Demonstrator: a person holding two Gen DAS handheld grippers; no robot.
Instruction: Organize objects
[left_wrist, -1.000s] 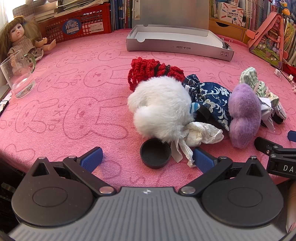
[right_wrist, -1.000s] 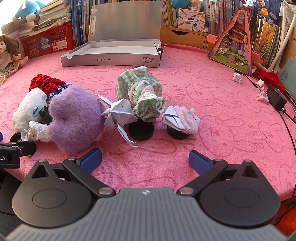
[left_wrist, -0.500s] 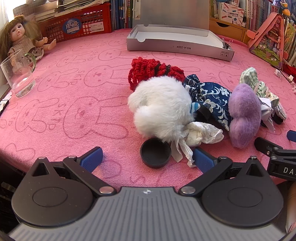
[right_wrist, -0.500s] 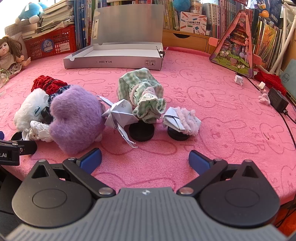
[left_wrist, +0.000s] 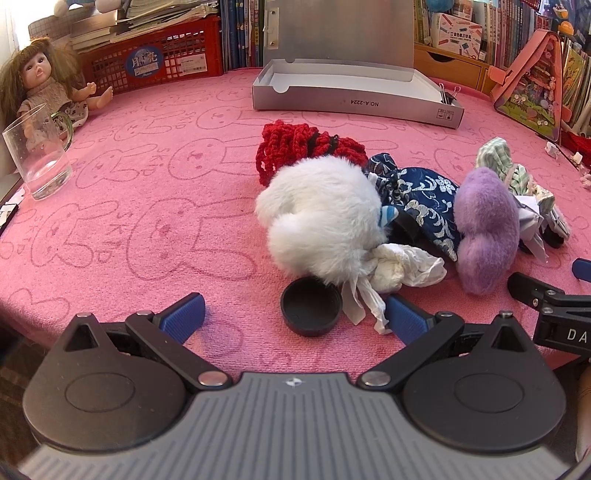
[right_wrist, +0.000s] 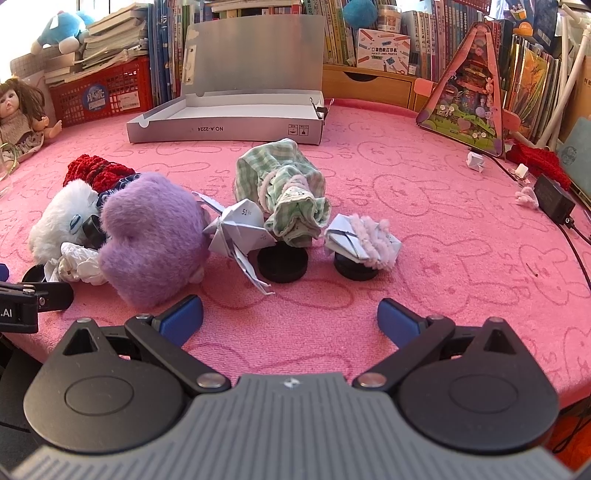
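White fluffy toy (left_wrist: 321, 218) overlapping black cap (left_wrist: 311, 311), crumpled tissue (left_wrist: 402, 267) alongside

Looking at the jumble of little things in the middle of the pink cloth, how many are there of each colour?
White fluffy ball: 1
Purple fluffy heart: 1
Red knitted piece: 1
Navy patterned pouch: 1
Green checked cloth bundle: 1
White crumpled tissue: 1
Folded paper pieces: 2
Black round caps: 3
Total: 11
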